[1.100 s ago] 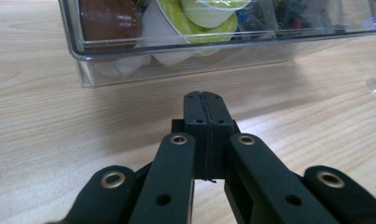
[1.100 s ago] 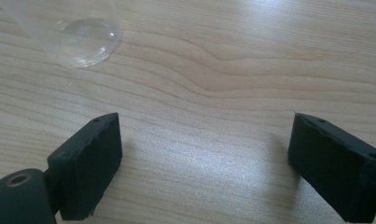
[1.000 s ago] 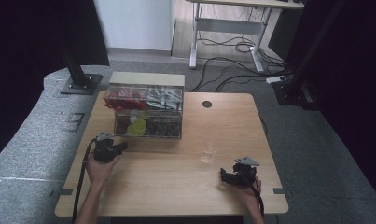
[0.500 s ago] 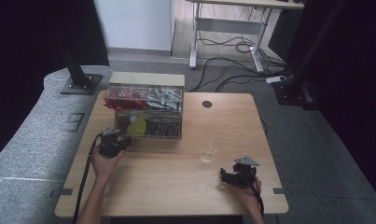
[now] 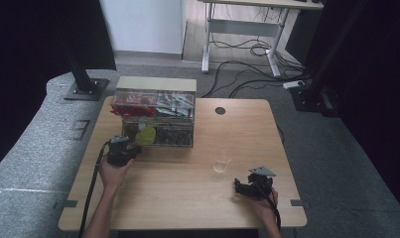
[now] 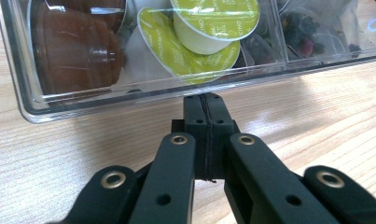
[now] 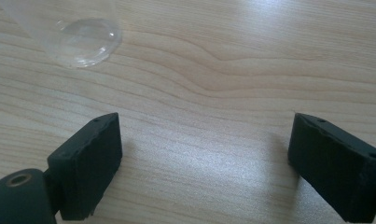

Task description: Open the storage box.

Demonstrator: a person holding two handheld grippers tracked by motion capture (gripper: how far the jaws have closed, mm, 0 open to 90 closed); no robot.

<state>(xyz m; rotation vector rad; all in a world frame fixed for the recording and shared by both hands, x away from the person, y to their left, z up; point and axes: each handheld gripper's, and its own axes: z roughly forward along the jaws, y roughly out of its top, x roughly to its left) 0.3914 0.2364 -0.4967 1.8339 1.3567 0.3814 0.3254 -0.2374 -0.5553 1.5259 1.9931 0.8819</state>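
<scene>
- Here, the wooden table (image 5: 187,198) carries a clear compartment box (image 5: 155,119) at its far left part, holding green-lidded capsules (image 6: 213,18) and brown pods (image 6: 78,51).
- The left gripper (image 6: 207,100), jaws pressed together on nothing, points at the box's front wall just ahead; a push forward could, I judge, shove the box.
- The right gripper (image 7: 204,158), jaws wide, hovers near a small clear cup (image 7: 80,39), light enough to tip if brushed.
</scene>
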